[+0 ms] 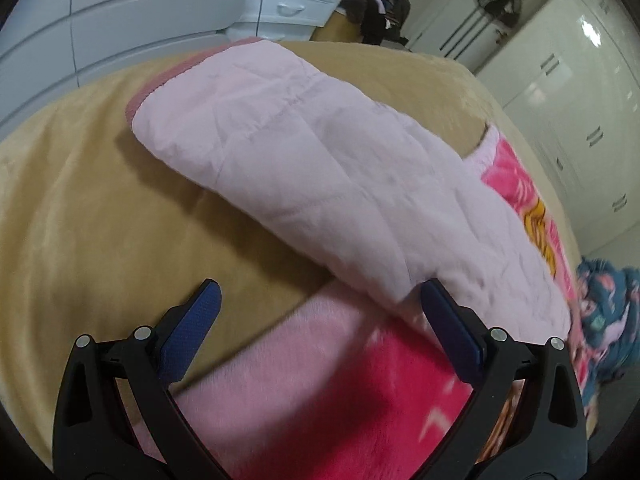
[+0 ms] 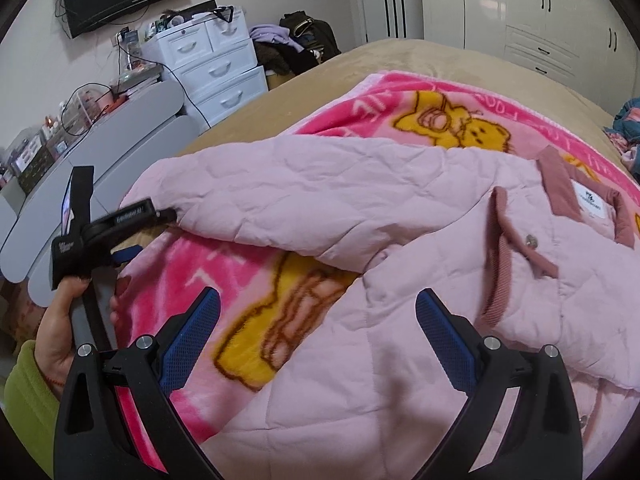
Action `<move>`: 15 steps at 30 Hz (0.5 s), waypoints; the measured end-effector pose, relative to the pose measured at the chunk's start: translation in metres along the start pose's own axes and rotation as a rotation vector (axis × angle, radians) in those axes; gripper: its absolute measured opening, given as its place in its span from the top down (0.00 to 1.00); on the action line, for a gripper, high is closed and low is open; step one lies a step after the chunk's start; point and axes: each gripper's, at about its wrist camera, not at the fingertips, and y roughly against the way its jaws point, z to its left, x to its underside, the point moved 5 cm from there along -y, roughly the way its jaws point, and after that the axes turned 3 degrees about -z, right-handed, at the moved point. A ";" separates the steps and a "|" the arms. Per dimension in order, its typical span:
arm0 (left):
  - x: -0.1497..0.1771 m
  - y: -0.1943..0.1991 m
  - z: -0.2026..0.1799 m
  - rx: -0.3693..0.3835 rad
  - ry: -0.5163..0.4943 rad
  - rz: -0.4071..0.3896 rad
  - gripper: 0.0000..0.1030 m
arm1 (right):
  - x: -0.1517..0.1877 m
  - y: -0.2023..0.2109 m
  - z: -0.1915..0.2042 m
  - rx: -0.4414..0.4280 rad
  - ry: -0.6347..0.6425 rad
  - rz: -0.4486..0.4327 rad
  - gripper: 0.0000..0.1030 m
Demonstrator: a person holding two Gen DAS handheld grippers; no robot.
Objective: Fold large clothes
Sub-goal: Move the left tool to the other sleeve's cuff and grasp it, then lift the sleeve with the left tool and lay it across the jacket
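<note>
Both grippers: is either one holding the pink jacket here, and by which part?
Neither. The left gripper and right gripper both stand open, nothing between their pads, above the pink jacket.

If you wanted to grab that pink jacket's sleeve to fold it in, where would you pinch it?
Probably at the ribbed cuff of the sleeve, coming from the free end beyond it. The sleeve lies stretched flat across the blanket and tan bed cover, and the cuff is its firmest, thickest edge. The left gripper has its jaws open nearby.
</note>
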 end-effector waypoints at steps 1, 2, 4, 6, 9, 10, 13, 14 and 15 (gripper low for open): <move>-0.003 -0.001 0.000 0.007 0.011 -0.002 0.09 | 0.001 -0.002 -0.001 0.000 -0.005 0.005 0.05; -0.008 -0.004 0.001 0.019 0.030 -0.004 0.09 | 0.002 -0.003 -0.002 0.000 -0.007 0.008 0.05; -0.020 -0.010 0.003 0.037 0.066 -0.009 0.09 | 0.004 -0.002 -0.005 0.006 -0.011 0.011 0.05; -0.032 -0.016 0.008 0.040 0.114 -0.018 0.09 | 0.005 0.002 -0.010 0.016 -0.015 0.004 0.05; -0.043 -0.019 0.014 0.039 0.159 -0.039 0.26 | 0.007 0.012 -0.023 0.036 -0.030 -0.011 0.05; -0.045 -0.017 0.014 0.046 0.166 -0.054 0.40 | 0.007 0.015 -0.028 0.044 -0.037 -0.013 0.05; -0.050 0.000 0.013 0.047 0.169 -0.118 0.70 | 0.008 0.023 -0.043 0.063 -0.064 -0.021 0.05; -0.052 0.008 0.011 0.062 0.161 -0.140 0.77 | 0.009 0.028 -0.049 0.069 -0.078 -0.026 0.05; -0.054 0.019 0.008 0.082 0.157 -0.162 0.84 | 0.009 0.032 -0.055 0.071 -0.093 -0.033 0.05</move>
